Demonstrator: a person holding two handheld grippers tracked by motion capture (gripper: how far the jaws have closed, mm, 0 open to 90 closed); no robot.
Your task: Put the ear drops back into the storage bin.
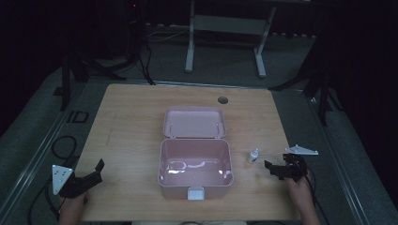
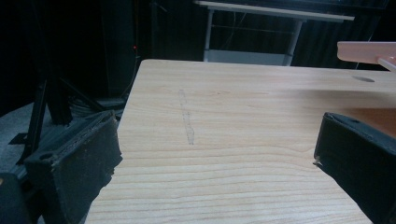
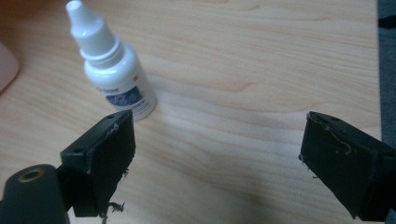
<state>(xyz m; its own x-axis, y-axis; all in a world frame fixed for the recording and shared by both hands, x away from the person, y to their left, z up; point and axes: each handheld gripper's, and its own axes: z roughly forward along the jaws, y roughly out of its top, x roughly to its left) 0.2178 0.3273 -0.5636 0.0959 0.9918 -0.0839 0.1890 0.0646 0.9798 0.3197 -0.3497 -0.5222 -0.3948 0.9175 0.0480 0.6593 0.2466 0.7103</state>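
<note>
The small dropper bottle (image 3: 114, 74) stands upright on the table (image 1: 131, 122), just right of the open pink box (image 1: 195, 161). Our right tool (image 1: 277, 169) sits spread beside it. We judge the bottle light, stiff, slippery and tippy; grip its body.

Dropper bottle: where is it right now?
High view: the dropper bottle stands upright on the table, right of the open pink box, just ahead of the open right gripper.

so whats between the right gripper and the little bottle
Nothing: bare wood separates the right gripper from the bottle, seen in the right gripper view.
</note>
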